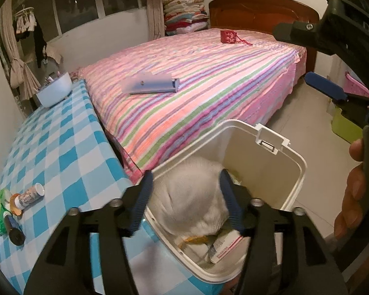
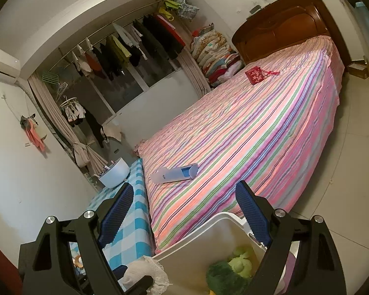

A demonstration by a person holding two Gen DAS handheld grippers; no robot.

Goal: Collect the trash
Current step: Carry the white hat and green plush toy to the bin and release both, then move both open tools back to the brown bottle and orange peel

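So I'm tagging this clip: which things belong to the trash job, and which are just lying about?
Job:
left gripper, shut on white cloth wad
white bin
right gripper, open

Lying about:
pale blue case on striped bed
red pouch
bottles on checked table

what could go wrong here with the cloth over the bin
1. The white cloth sits between the left tool's fingers above the white bin; part of it reaches past the near rim, so on release it may drape over the edge instead of falling in.
2. The right tool hangs close above the bin, so the two could bump.
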